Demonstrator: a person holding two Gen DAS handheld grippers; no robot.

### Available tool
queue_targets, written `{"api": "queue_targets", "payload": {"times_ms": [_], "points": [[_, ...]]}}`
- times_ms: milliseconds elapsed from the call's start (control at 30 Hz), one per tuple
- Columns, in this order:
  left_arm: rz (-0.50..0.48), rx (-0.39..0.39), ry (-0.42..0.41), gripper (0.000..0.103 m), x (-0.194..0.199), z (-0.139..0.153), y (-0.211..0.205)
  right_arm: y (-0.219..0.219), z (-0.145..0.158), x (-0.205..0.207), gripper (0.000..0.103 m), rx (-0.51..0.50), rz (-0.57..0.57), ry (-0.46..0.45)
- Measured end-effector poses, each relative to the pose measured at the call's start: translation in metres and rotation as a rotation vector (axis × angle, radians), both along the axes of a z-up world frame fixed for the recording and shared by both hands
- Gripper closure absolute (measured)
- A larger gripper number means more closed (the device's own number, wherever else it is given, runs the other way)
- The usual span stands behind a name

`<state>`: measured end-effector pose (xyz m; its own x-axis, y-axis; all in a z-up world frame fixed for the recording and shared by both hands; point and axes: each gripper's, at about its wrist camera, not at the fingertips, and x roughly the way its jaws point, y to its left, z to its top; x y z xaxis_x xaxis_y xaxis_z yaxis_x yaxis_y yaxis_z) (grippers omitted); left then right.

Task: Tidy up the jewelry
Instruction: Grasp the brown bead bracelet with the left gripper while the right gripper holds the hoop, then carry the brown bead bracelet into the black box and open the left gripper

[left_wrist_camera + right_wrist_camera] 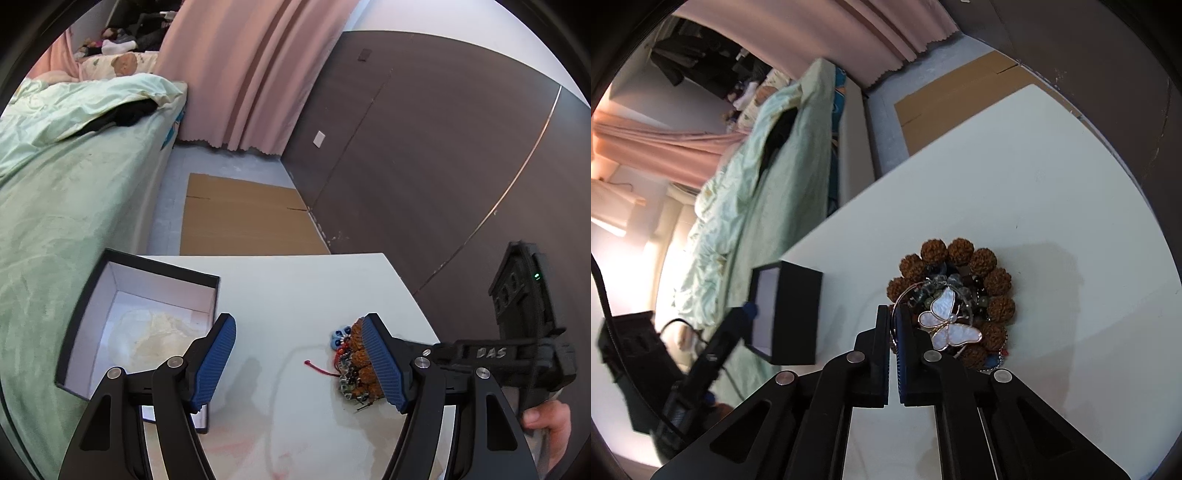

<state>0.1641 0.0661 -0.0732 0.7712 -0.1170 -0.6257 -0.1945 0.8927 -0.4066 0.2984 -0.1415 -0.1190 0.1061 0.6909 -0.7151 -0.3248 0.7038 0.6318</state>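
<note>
Bedroom corner, green-quilted bed (74,177) beside a white surface (295,288), pink curtain (240,74) and flattened cardboard (240,218) on the floor behind. Near the surface's left edge, an open black box (147,321) with pale lining, showing no jewelry inside. To its right, well apart, a heaped jewelry pile (955,299): brown bead bracelet (960,254) ringing smaller pieces, a butterfly pendant (949,321) on top. Right gripper (894,321) at the pile's near edge, jaws clenched, apparently pinching a thin wire hoop (905,293) tied to the butterfly. Left gripper (299,363) hovering between box and pile, jaws released, holding nothing. Sorting apparently barely begun: whole pile still to move. Raised lettering "DAS" legible on the right gripper's body; no other writing readable.
</note>
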Motion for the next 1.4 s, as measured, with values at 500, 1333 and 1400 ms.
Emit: {"api": "queue_targets", "payload": {"times_ms": [500, 1333, 1400], "points": [[-0.127, 0.026, 0.065, 0.033, 0.035, -0.026, -0.055, -0.043, 0.034, 0.011, 0.099, 0.167, -0.09, -0.013], [-0.162, -0.026, 0.021, 0.084, 0.039, -0.019, -0.071, -0.056, 0.039, 0.019, 0.099, 0.161, -0.121, -0.036], [-0.178, -0.021, -0.015, 0.084, 0.033, -0.008, -0.075, -0.057, 0.04, 0.017, 0.099, 0.165, -0.127, -0.041]]}}
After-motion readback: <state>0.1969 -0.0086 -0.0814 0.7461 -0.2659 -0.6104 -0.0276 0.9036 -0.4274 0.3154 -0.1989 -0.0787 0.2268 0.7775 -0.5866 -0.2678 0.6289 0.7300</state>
